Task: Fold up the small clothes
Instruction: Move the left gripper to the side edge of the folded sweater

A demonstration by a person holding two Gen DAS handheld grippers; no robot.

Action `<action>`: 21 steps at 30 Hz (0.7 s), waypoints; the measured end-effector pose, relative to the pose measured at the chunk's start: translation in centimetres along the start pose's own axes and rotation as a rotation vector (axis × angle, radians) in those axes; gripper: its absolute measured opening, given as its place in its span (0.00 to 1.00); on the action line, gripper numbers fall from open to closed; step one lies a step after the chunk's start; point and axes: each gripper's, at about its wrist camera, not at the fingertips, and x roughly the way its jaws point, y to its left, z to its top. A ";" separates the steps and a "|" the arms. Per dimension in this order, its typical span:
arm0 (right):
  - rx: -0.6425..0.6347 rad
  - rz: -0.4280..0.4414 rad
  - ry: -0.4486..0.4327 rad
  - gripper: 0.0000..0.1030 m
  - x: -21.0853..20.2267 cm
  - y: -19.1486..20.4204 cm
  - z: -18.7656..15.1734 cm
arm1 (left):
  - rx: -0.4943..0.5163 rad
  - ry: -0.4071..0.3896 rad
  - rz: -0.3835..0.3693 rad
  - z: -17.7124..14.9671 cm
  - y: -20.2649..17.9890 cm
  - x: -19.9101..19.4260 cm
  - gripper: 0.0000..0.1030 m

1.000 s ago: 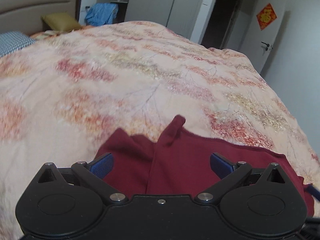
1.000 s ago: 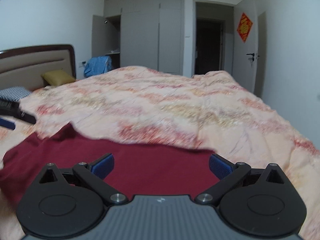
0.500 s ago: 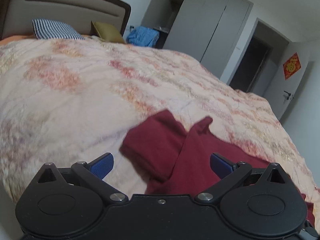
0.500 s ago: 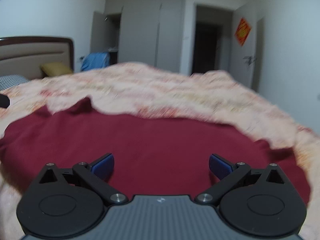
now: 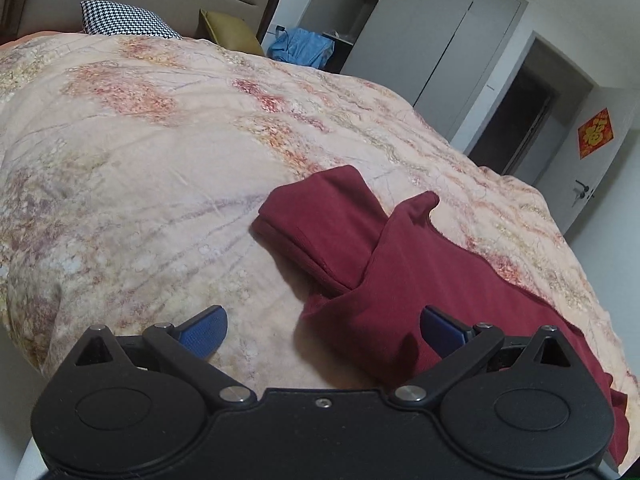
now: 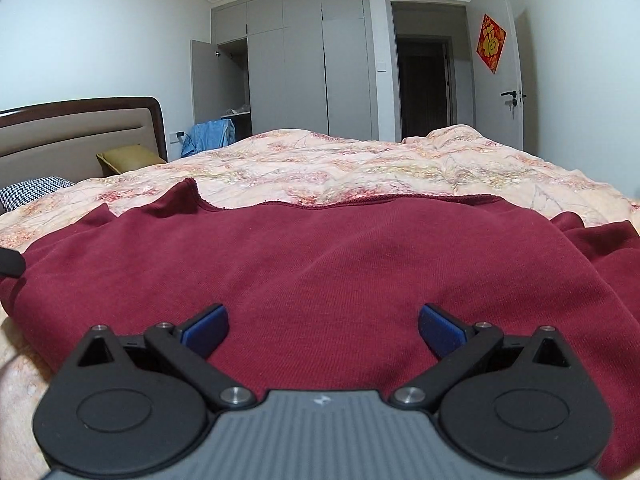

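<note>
Now lying flat on the bed [image 5: 140, 184]: a dark red top [image 5: 432, 280], spread over the flowery quilt near the close edge. One sleeve [image 5: 320, 224] folded in across the cloth at the left end, sticking out toward the pillows. Seen from the right side too, big and wide, red top [image 6: 320, 264] filling the low half of the view.

Left gripper [image 5: 323, 330] held just above the bed edge, blue fingers [image 5: 202, 332] spread wide apart, gripping nothing; one finger over bare quilt, the other over the red cloth. Right gripper [image 6: 323, 326] low over the middle of the top, fingers [image 6: 440, 330] also spread wide, nothing between them but cloth below.

Farther back: a checked pillow [image 5: 124, 20], a yellow pillow [image 5: 228, 32], a brown headboard [image 6: 80, 132], something blue [image 6: 210, 132] by grey cupboards [image 6: 304, 60], a red sign [image 6: 491, 43] near the door.
</note>
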 end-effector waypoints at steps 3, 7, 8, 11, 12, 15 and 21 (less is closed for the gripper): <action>0.000 0.000 0.000 1.00 0.0 0.1 0.0 | 0.006 0.005 -0.025 -0.3 -0.2 -0.1 0.99; 0.000 0.000 0.000 1.00 0.0 0.1 0.0 | 0.037 0.027 -0.046 -1.2 -0.8 0.1 0.99; 0.000 0.000 0.000 1.00 0.0 0.1 0.0 | 0.046 0.033 -0.055 -1.4 -1.0 0.2 0.99; 0.000 0.000 0.000 1.00 0.0 0.1 0.0 | 0.069 0.044 -0.087 -1.9 -1.5 0.3 0.99; 0.000 0.000 -0.001 1.00 0.0 0.1 0.0 | 0.073 0.048 -0.095 -2.0 -1.6 0.3 0.99; 0.000 0.000 -0.002 1.00 0.0 0.1 0.0 | 0.080 0.052 -0.093 -2.0 -1.8 0.5 0.99; 0.001 -0.001 -0.006 1.00 -0.1 0.2 0.1 | 0.054 0.063 -0.098 -1.4 -1.8 1.2 0.99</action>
